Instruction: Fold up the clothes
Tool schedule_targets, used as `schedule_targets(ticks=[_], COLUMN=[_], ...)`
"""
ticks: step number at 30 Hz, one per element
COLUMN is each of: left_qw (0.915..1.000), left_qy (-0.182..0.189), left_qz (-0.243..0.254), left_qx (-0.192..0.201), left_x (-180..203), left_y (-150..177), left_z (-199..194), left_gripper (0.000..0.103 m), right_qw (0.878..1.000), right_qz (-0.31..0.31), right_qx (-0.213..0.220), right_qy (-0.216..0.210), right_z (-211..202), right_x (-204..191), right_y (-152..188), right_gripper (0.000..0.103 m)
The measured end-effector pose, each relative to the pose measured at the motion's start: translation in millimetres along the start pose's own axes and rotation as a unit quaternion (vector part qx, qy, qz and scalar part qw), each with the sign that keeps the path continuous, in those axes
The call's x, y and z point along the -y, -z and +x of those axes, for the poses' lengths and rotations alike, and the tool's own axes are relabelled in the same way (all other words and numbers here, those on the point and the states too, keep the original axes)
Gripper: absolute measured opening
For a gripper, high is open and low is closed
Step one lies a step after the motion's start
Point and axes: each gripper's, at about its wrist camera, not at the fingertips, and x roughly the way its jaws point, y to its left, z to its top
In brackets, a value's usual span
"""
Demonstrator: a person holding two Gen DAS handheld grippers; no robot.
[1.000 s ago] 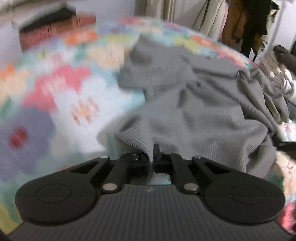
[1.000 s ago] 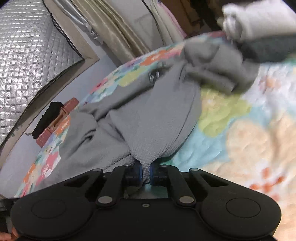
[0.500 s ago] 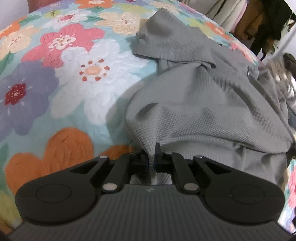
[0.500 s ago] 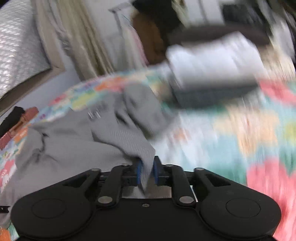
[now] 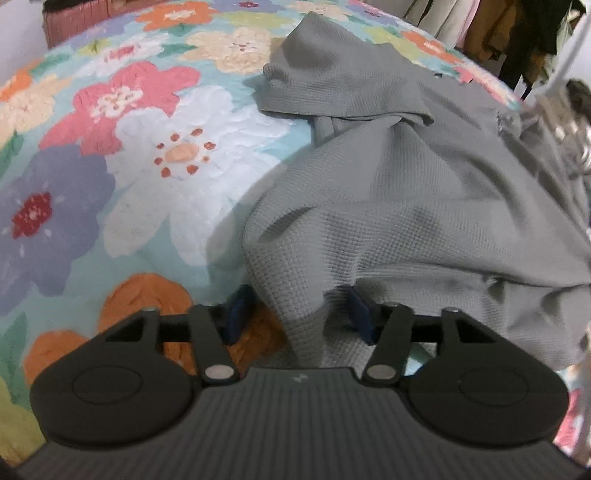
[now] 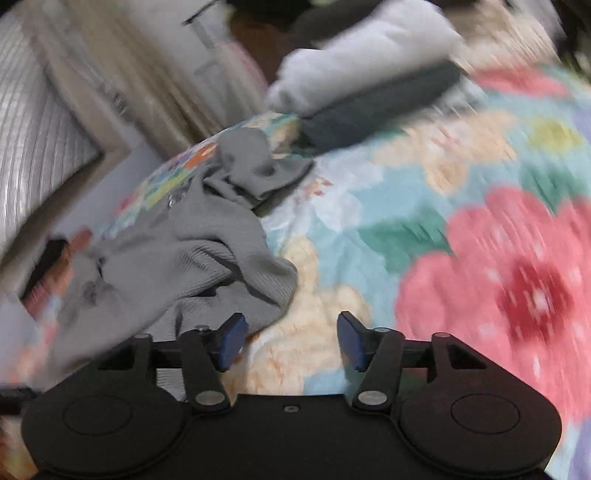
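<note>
A grey waffle-knit garment (image 5: 399, 192) lies crumpled on a floral bedspread (image 5: 129, 155). My left gripper (image 5: 299, 314) is open, its blue pads spread wide, and a fold of the grey cloth hangs loose between them. In the right wrist view the same garment (image 6: 192, 251) lies bunched to the left. My right gripper (image 6: 291, 338) is open and empty over the bedspread (image 6: 424, 229), with the cloth's edge just beside its left pad (image 6: 231, 339).
A stack of folded clothes, white on dark grey (image 6: 369, 74), sits at the far side of the bed. Curtains and a quilted silver panel (image 6: 37, 122) stand behind. Hanging clothes (image 5: 517, 33) are at the back right. A brown box (image 5: 74, 18) lies beyond the bed's edge.
Both grippers were shut on the grey garment and have opened and let it go. The right gripper has swung to the right, away from the cloth.
</note>
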Motion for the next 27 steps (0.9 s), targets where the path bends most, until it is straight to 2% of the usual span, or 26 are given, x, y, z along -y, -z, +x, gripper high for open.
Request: schedule_targets(ticks=[1,2,4,5,6,7,12,14,15,18,20,23,25,27], left_qw=[0.9999,0.9996,0.9982,0.9980,0.9980,0.9981,0.9971,0.9955,0.9929,0.9845,0.9842,0.9883,0.9905,0.9906], left_qy=[0.011,0.024,0.041,0.041,0.039,0.038,0.039,0.045,0.064,0.117,0.130,0.112,0.079,0.051], left_qz=[-0.007,-0.017,-0.042,-0.048,-0.049,-0.050,-0.059,-0.079,-0.098,-0.130,-0.120,-0.104,-0.104,-0.099], left_qx=[-0.001,-0.002,-0.005,-0.005,-0.004,-0.003,0.030,0.027,0.021,0.009,0.013,0.000,-0.044,-0.080], left_x=[-2.2,-4.5,-7.4,-7.1,-5.8,-4.3,0.9,-0.2,-2.4,-1.0,5.5,10.1,7.6,8.3], left_y=[0.1,0.1,0.9,1.3,1.4,1.3,-6.3,-9.8,-10.7,-10.4,-5.6,7.7,20.0,30.3], left_z=[0.0,0.5,1.6,1.1,-0.4,-3.2,-39.1,-52.2,-59.7,-90.5,-114.4,-128.9,-106.7,-79.4], left_gripper=[0.014,0.004,0.004,0.004,0.004,0.004,0.003,0.003,0.003,0.003,0.003,0.003,0.003,0.003], right_qw=[1.000,0.999,0.998,0.998,0.997,0.997,0.992,0.988,0.986,0.979,0.978,0.987,0.991,0.993], right_qz=[-0.028,-0.050,-0.067,-0.063,-0.056,-0.049,0.029,-0.012,-0.049,-0.119,-0.134,-0.105,-0.089,-0.100], right_qx=[0.002,0.006,0.021,0.020,0.015,0.011,0.060,0.085,0.094,0.094,0.082,0.053,0.048,0.040], right_qy=[0.005,0.009,-0.001,-0.020,-0.042,-0.064,-0.105,-0.130,-0.131,-0.138,-0.137,-0.108,-0.090,-0.055], right_z=[6.5,13.8,23.8,24.6,24.6,24.5,-15.8,-44.6,-57.7,-90.5,-110.3,-125.2,-121.1,-100.4], right_x=[-6.9,-13.6,-23.7,-26.5,-28.7,-30.9,-19.0,-23.3,-30.5,-53.8,-65.1,-64.7,-56.9,-53.4], right_y=[-2.0,-2.6,-2.3,-3.6,-5.5,-7.3,-26.3,-49.3,-62.1,-100.6,-120.7,-137.7,-135.4,-121.1], right_gripper=[0.066,0.066,0.066,0.059,0.027,0.014,0.013,0.013,0.013,0.013,0.013,0.013,0.013,0.013])
